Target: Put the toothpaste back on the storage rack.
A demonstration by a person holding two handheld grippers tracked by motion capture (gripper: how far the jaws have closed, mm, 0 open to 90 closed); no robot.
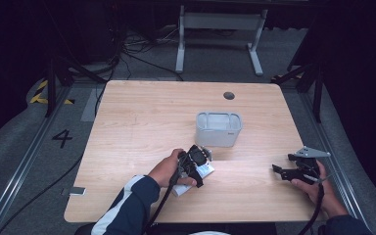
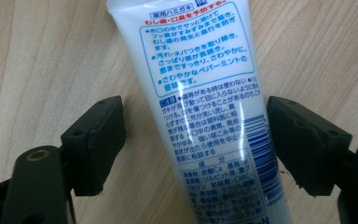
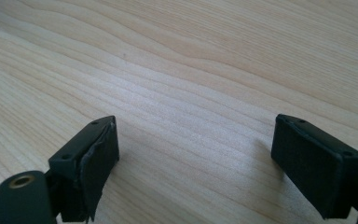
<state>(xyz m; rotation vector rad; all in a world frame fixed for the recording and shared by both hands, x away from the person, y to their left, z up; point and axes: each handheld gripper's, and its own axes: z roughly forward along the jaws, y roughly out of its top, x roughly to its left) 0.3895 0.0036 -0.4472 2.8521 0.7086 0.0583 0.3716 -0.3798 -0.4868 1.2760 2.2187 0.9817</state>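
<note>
Toothpaste tube, grasp pending

Tube [image 2: 205,121] lay on table [image 1: 142,122], at 7 o'clock from bin [image 1: 219,129]. I had left gripper [image 2: 196,144] straddling it, pads not touching; right gripper [image 3: 196,163] open, empty. Risk: glossy tube squirming out when squeezed.

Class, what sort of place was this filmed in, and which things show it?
Probably a recording lab: a light wooden table on grey carpet, floor rails, trailing black cables, and dark curtains around.
</note>
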